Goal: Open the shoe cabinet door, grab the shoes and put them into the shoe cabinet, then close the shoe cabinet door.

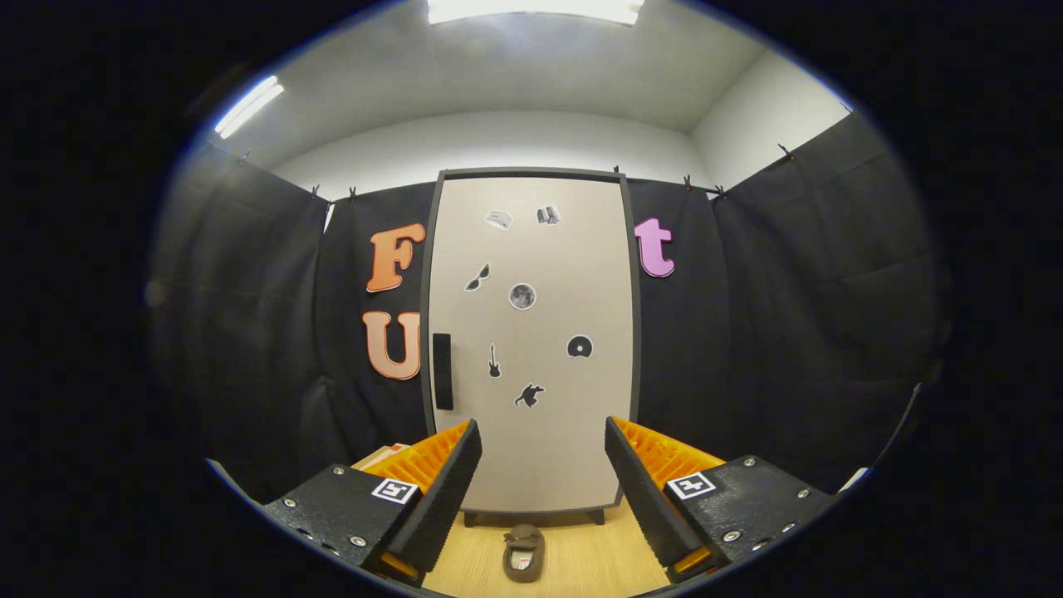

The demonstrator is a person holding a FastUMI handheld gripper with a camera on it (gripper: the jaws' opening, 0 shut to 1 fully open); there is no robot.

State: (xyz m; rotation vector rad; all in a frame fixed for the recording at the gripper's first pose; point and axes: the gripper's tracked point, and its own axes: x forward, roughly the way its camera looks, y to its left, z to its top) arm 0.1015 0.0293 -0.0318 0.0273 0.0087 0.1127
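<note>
Straight ahead of me, at the middle of the frame, stands the shoe cabinet [531, 349], tall and pale with a dark frame around it. Its door [548, 448] is closed flat. A black vertical handle [443, 371] sits on the door's left edge, a little below mid-height. Small stickers [522, 296] are scattered over the door face: dark cut-out shapes and a couple of round ones, too small for me to make out closely. The cabinet rests on short dark feet on a light wooden floor [581, 561].

Low in the frame, I see the gripper [543, 486] with its two fingers spread wide apart and nothing between them. The left finger [440, 498] and the right finger [644, 498] frame the lower part of the cabinet door from either side, and neither touches anything.

At the bottom centre, between the fingers and just ahead of them, lies one shoe [523, 551] on the floor. It is a brownish slipper, lying lengthwise toward the cabinet, just in front of the cabinet's base and apart from it. Black cloth walls [789, 332] close the booth on both sides of the cabinet, and bright ceiling lights [536, 10] show along the top of the frame.
</note>
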